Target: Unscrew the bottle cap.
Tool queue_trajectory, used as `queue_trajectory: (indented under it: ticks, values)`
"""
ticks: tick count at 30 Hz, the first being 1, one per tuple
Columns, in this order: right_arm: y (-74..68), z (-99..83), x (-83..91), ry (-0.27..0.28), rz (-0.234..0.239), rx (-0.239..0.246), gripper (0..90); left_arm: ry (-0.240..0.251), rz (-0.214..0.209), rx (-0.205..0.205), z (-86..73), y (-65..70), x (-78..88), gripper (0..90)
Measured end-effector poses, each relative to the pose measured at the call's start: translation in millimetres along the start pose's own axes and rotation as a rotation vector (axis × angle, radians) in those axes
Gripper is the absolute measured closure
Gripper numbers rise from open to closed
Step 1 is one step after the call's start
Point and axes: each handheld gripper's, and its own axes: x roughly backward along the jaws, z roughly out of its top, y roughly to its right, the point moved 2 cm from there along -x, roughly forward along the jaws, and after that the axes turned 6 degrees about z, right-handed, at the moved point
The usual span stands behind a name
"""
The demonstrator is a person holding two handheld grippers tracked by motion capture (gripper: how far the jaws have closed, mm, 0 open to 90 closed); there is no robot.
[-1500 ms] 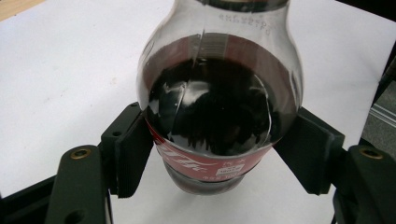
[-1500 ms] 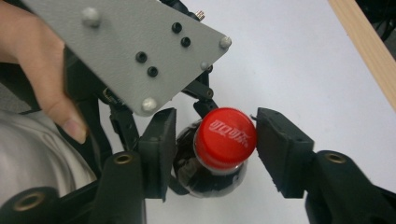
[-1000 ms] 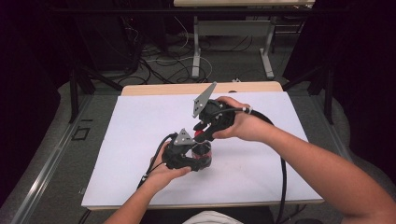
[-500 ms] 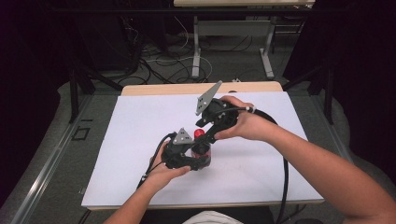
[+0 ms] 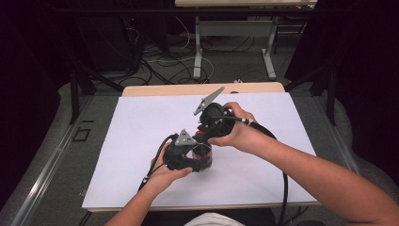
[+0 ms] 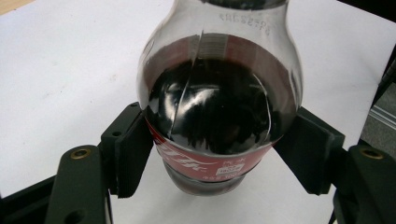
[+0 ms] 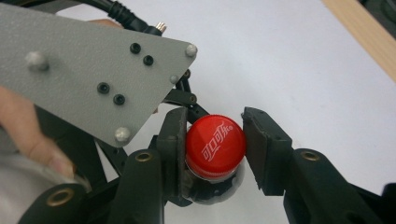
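while my left gripper (image 6: 219, 154) clamps the cola bottle (image 6: 219, 102) at its label, it stands on the white bench (image 5: 141, 136). my right gripper (image 7: 212, 149) grips its red cap (image 7: 215, 145).

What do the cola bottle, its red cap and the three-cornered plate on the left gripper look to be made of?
Cola bottle: clear glossy plastic, probably; highlights and a moulded seam show, though glass is possible. Red cap: smooth plastic with a soft sheen and white printing. Three-cornered plate: matte, speckled grey, likely coated metal or printed plastic, fixed with black screws.

White Chinese Coca-Cola lettering is showing on the cola bottle's red cap (image 7: 215, 145) and on its red label (image 6: 205, 164).
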Motion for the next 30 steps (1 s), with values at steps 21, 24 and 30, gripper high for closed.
queue_trajectory:
  ticks: [21,24,30]
  values:
    - [32.6,8.9,11.7,-0.06,0.279,0.33,61.6,0.002,-0.024,-0.005,-0.9,0.9,-1.8,31.3]
    - [32.8,7.9,15.9,-0.054,0.256,0.304,61.5,-0.012,-0.029,0.001,-1.5,-1.9,-1.6,31.3]
    - [34.0,2.7,18.1,-0.03,0.216,0.299,61.5,-0.001,-0.008,0.018,-3.6,-7.7,-3.3,31.3]
